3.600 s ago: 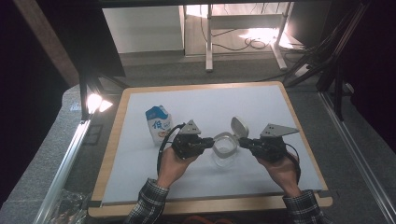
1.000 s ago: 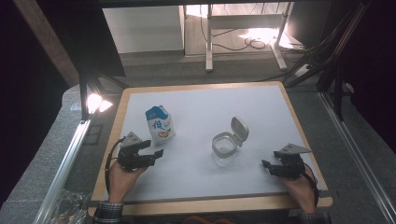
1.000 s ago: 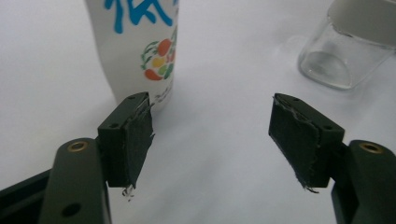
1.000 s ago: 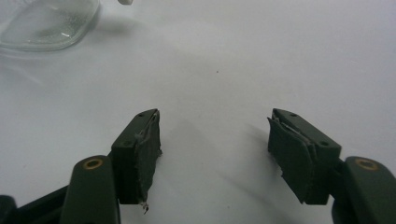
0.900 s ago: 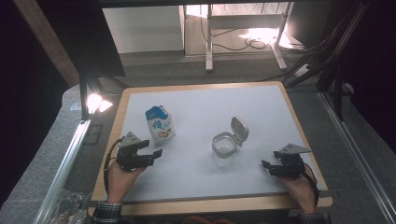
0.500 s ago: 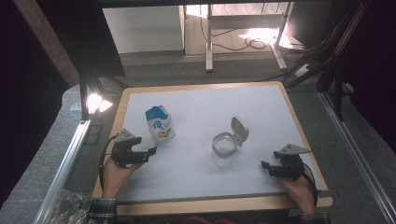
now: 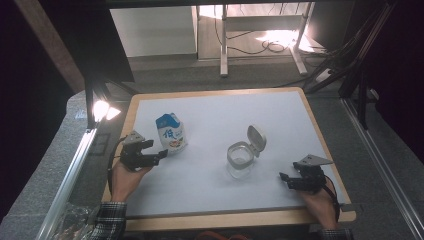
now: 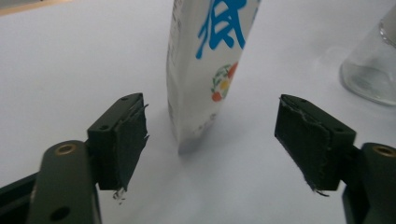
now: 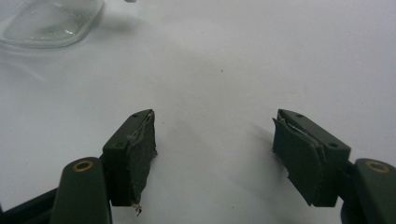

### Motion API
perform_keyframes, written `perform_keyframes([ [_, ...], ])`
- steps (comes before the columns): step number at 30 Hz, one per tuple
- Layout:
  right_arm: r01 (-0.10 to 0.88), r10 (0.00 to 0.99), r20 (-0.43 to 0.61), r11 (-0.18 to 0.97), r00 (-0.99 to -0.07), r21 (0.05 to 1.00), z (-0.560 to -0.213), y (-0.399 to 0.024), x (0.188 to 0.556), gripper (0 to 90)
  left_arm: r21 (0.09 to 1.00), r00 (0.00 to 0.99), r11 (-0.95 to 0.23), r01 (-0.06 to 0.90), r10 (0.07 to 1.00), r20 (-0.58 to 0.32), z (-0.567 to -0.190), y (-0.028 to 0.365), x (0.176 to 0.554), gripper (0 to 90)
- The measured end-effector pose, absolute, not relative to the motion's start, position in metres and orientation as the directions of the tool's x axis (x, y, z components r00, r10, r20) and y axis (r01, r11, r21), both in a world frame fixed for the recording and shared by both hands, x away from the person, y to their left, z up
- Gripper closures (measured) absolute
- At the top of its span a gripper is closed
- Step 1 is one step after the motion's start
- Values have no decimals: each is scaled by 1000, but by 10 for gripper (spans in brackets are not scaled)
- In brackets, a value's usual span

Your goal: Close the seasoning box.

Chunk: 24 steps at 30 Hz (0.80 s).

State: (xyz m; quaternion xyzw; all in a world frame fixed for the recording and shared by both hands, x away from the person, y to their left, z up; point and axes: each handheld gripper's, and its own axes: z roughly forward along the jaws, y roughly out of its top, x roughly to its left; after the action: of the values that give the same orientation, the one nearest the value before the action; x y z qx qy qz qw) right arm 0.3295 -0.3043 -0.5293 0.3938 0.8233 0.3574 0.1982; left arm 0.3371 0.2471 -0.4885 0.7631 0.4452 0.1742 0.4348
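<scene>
Carton (image 8: 210, 70): blue character, perhaps "低".

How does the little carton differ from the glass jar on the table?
The carton is opaque, white with blue print; the jar is clear glass. The carton's peaked top is closed, while the jar stands open with its lid tipped back. The carton stands right in front of the left hand-held gripper; the jar sits nearer the middle of the table. Both stand upright, and nothing holds either.

Looks like a lab recording setup, not a home: a white-topped bench (image 7: 215, 170) with a wooden rim sits inside an aluminium-profile frame (image 7: 67, 172), a small lamp (image 7: 100, 109) clipped at its corner, cables (image 7: 250, 47) across the floor behind, dark surroundings.
</scene>
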Motion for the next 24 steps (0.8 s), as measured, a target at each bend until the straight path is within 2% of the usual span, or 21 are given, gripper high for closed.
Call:
perform_keyframes([
  [8, 504, 791, -47, 434, -610, 747, -530, -304, 329, 301, 827, 550, -185, 531, 818, -170, -484, 251, 357, 389],
  [24, 506, 792, -46, 431, -609, 747, -530, -304, 329, 301, 832, 585, -224, 508, 798, -142, -469, 250, 370, 695],
])
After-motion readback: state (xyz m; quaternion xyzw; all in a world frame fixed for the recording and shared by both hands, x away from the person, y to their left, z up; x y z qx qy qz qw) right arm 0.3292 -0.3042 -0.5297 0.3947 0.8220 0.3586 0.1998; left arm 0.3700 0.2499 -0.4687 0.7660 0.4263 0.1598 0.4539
